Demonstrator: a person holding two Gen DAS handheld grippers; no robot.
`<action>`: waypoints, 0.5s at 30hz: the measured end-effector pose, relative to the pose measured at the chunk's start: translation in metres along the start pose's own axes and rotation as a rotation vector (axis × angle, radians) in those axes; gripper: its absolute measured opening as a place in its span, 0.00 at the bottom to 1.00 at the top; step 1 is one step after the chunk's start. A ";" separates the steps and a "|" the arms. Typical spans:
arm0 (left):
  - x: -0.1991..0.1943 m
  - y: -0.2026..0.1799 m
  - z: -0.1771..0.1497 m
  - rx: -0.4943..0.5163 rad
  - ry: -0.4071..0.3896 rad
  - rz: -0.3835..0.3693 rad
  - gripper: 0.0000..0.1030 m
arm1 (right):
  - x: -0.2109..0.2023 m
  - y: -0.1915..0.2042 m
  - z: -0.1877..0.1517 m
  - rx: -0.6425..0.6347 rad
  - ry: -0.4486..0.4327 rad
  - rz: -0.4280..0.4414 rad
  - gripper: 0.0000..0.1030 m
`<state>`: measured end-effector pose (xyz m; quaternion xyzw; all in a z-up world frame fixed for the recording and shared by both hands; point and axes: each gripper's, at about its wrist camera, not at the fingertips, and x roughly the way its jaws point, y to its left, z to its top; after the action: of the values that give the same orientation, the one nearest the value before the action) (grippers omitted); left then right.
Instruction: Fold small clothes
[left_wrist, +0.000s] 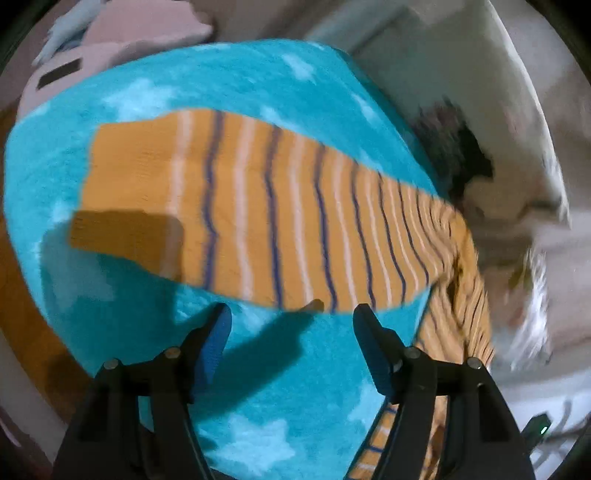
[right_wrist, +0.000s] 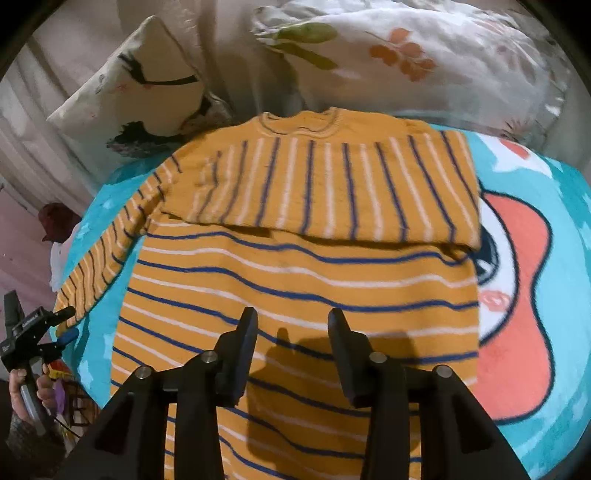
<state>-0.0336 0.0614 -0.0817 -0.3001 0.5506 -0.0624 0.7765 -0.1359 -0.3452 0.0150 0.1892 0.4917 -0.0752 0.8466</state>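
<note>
The orange striped sweater (right_wrist: 303, 280) is lying flat on the turquoise blanket (left_wrist: 258, 74), one sleeve already folded across its chest, while both grippers, left (left_wrist: 291, 325) and right (right_wrist: 291, 325), are hovering released, seemingly lining up for the outstretched sleeve (left_wrist: 240, 203).

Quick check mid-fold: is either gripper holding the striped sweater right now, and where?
Nothing is held. The left gripper is open just short of the outstretched sleeve; the right gripper is open above the sweater body.
</note>
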 end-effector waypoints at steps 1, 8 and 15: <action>-0.002 0.003 0.002 -0.009 -0.018 0.013 0.65 | 0.002 0.004 0.002 -0.008 0.000 0.005 0.43; -0.012 0.018 0.034 -0.001 -0.125 0.118 0.66 | 0.006 0.015 -0.001 -0.019 0.000 0.004 0.43; -0.013 0.015 0.079 0.000 -0.158 0.276 0.06 | 0.004 -0.014 -0.011 0.074 0.004 -0.012 0.43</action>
<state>0.0286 0.1110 -0.0623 -0.2254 0.5239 0.0686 0.8185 -0.1475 -0.3534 0.0035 0.2173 0.4913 -0.0981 0.8377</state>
